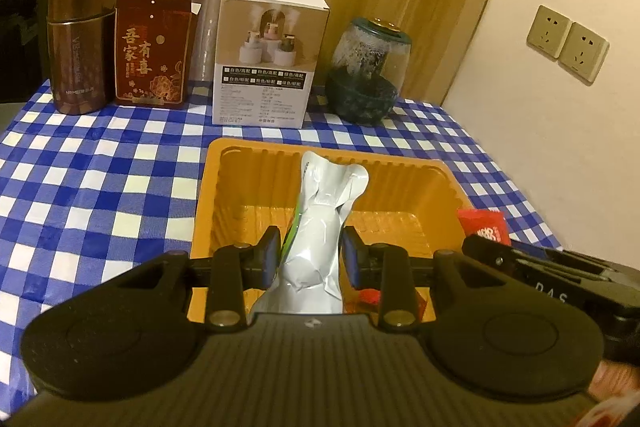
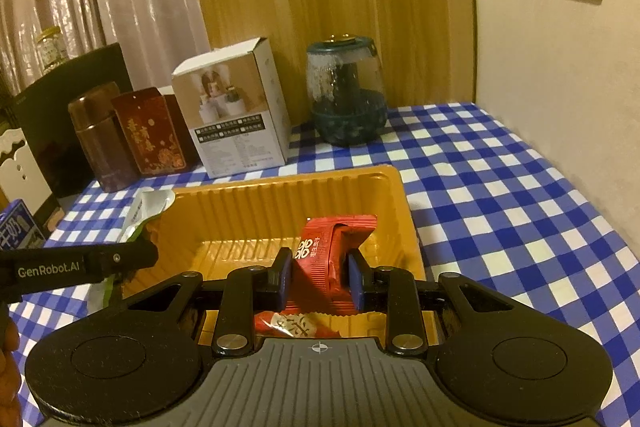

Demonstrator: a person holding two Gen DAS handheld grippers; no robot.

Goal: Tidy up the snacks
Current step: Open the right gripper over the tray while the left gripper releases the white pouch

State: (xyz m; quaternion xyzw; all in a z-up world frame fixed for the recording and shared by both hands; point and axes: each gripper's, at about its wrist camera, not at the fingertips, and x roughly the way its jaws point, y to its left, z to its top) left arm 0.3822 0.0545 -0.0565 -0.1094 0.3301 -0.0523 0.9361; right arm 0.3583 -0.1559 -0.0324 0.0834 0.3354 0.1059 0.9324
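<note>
While both packets hang over the orange tray (image 1: pixel 208 195) on the blue-checked table (image 1: pixel 100 167), the left hand-held gripper (image 1: pixel 310 255) is clamped on a silver snack pouch (image 1: pixel 320 227) above the tray's middle. The right hand-held gripper (image 2: pixel 320 279) pinches a red snack packet (image 2: pixel 324 259) just beside it, over the tray's right part.

Left gripper (image 1: pixel 309 255) pinches silver pouch (image 1: pixel 320 227) between blue pads (image 1: pixel 271 254), pouch upright above orange tray (image 1: pixel 256 195). Tray sits on blue-checked cloth (image 1: pixel 100 179). Red packet (image 1: pixel 482 227) at tray's right edge, partly hidden by right gripper (image 1: pixel 540 267), its jaws not discernible. Behind tray: brown flask (image 1: pixel 78 47), red box (image 1: pixel 150 51), white box (image 1: pixel 268 55), glass jar (image 1: pixel 366 67).
</note>
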